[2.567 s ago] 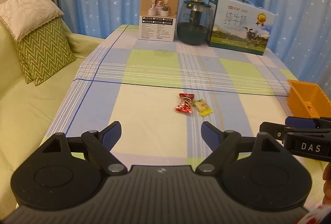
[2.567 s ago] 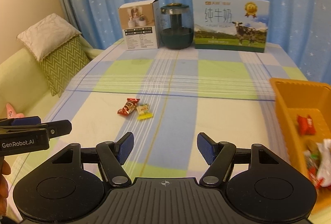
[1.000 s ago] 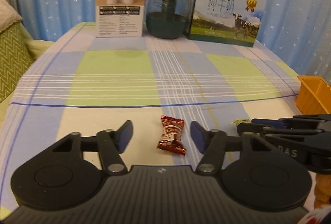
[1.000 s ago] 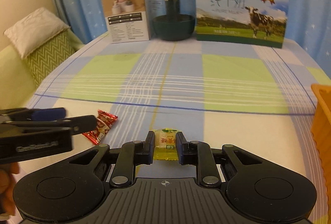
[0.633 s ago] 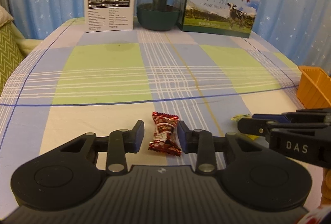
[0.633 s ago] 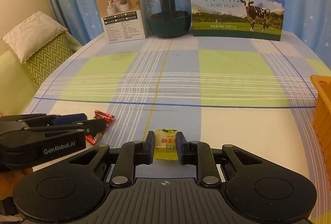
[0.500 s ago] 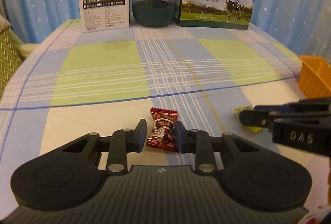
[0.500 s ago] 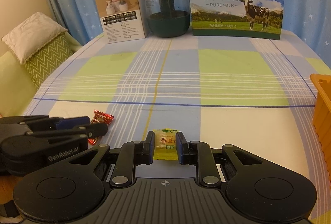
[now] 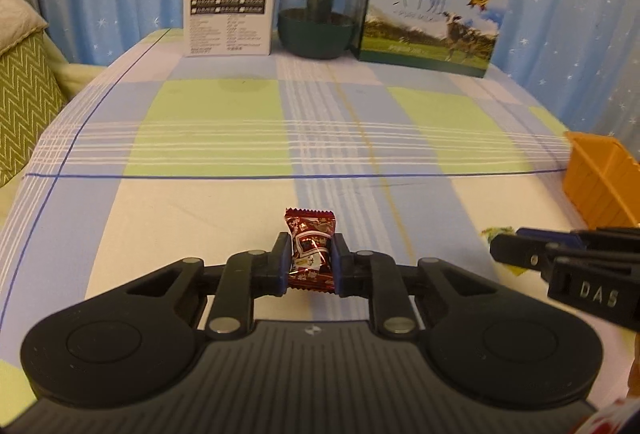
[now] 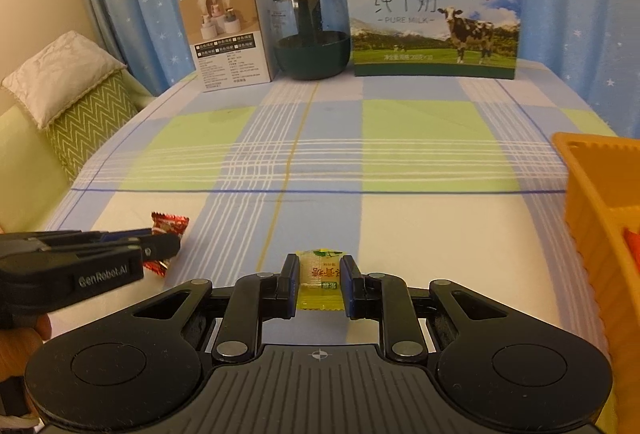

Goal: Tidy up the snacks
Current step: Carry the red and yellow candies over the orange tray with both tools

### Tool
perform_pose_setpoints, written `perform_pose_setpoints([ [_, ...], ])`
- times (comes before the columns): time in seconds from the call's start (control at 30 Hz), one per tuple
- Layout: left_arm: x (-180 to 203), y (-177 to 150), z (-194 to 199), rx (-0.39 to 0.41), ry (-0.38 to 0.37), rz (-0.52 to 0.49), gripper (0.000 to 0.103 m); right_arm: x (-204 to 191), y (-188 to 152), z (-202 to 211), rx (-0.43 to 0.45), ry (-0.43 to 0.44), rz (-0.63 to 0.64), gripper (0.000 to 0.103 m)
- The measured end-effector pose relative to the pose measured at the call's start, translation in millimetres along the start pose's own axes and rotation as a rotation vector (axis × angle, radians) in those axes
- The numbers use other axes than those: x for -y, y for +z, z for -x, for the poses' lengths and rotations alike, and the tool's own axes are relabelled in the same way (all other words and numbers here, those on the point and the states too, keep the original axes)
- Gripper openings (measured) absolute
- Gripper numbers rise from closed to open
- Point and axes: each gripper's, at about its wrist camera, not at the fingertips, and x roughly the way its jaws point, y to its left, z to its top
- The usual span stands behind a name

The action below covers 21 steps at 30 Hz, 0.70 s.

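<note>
Red candy (image 9: 310, 250) pinched in left gripper (image 9: 309, 265); yellow candy (image 10: 320, 280) pinched in right gripper (image 10: 319, 284); orange basket (image 10: 596, 201) far right.

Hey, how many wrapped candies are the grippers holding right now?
2: a red candy in the left gripper, a yellow candy in the right gripper. More may sit hidden inside the orange bin.

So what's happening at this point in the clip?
A person is tidying wrapped candies off a checked tablecloth with a handheld gripper in each hand. The left gripper is shut on a red candy, and the right gripper is shut on a yellow candy. Both candies sit low over the cloth. The orange bin, at the table's right edge, already shows something red inside, so it is probably where these two go next.
</note>
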Motion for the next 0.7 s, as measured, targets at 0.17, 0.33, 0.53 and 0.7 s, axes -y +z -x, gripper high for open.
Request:
perform_pose_setpoints([
  [0.17, 23.3, 0.4, 33.3, 0.026, -0.033, 0.010, 0.018, 5.1, -8.8, 37.9, 0.020, -0.022, -0.015, 0.022],
  [0.33, 47.0, -3.3, 77.5, 0.052, -0.061, 0.032, 0.018, 8.7, -14.3, 81.4, 0.049, -0.043, -0.043, 0.022],
  [0.53, 73.5, -16.3, 132.3, 0.070, -0.073, 0.029, 0.018, 7.3, -22.4, 132.6, 0.090, -0.063, -0.051, 0.022],
  [0.7, 90.4, -36.1, 165.3, 0.059, -0.087, 0.039, 0.018, 9.2, -32.8, 168.6, 0.113, -0.077, -0.066, 0.022],
])
